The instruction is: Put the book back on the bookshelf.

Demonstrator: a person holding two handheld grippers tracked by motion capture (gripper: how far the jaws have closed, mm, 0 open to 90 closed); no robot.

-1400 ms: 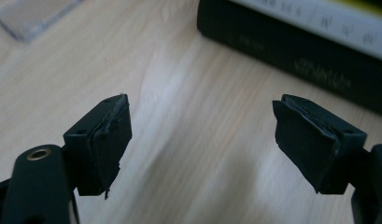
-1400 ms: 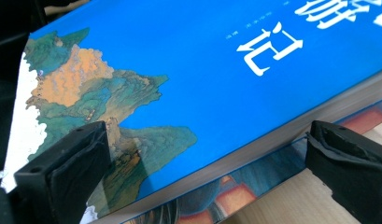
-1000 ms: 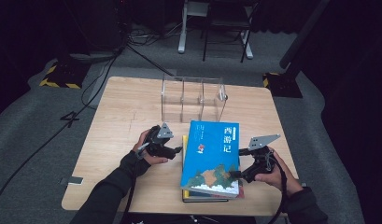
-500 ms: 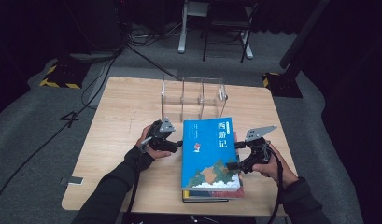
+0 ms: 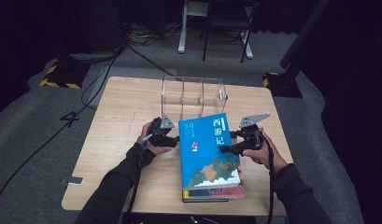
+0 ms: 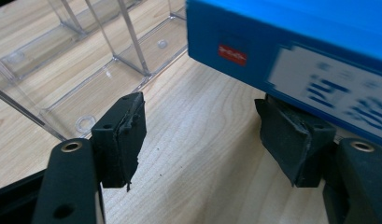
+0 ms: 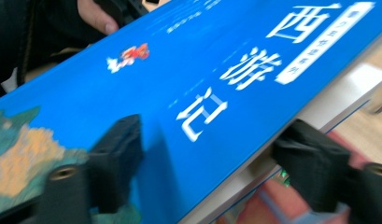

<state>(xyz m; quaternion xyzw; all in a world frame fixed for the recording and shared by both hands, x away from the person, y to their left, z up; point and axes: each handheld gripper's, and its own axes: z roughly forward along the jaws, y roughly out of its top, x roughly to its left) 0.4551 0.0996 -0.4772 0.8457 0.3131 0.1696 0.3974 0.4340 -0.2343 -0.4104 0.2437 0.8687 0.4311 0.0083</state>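
Blue book lifted at its far end from a stack on a pale wood-grain bench.

The glossy blue book, titled 西游记 in white, lies near-centre, before a clear acrylic divider box. The right gripper has just been closing, its jaws straddling the cover's right edge; contact cannot be told. The left gripper, also closing, has one foam pad beneath the spine, jaws apart.

Blue book w/ white title; tilted atop book stack.
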